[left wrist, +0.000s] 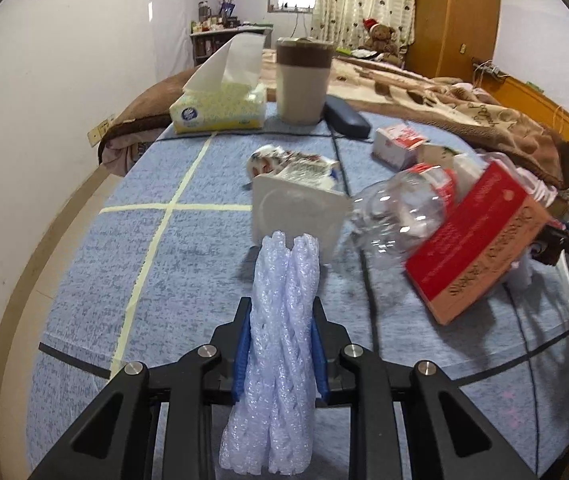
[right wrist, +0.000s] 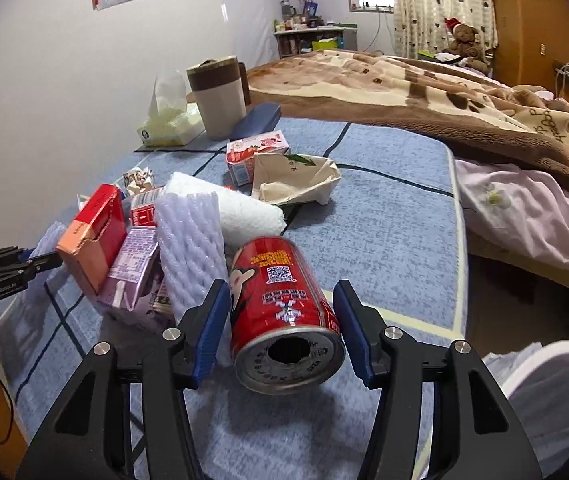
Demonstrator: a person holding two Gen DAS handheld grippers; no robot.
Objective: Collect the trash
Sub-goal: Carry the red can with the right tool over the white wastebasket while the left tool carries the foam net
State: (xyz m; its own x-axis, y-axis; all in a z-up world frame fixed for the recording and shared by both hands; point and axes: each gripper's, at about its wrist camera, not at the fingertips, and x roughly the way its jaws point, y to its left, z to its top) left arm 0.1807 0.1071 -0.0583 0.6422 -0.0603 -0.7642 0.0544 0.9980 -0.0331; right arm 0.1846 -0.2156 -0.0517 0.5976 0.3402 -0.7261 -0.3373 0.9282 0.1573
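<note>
In the left wrist view my left gripper (left wrist: 281, 320) is shut on a white foam net sleeve (left wrist: 284, 280), which stands upright between the blue pads above the blue cloth (left wrist: 124, 264). In the right wrist view a red drink can (right wrist: 284, 304) lies tilted between the pads of my right gripper (right wrist: 282, 320), its punctured end facing the camera. The pads sit close beside the can, with a thin gap showing on the left side. To the can's left is a heap of trash: another foam net (right wrist: 188, 240), a purple carton (right wrist: 132, 276) and a red box (right wrist: 92, 232).
A beige bin with a brown band (left wrist: 303, 80), a tissue box (left wrist: 218, 110) and a dark blue case (left wrist: 346, 118) stand at the far end. A clear bottle (left wrist: 400, 212), a strawberry carton (right wrist: 256, 152) and a crumpled paper bag (right wrist: 296, 180) lie mid-cloth. A brown blanket (right wrist: 444, 92) lies to the right.
</note>
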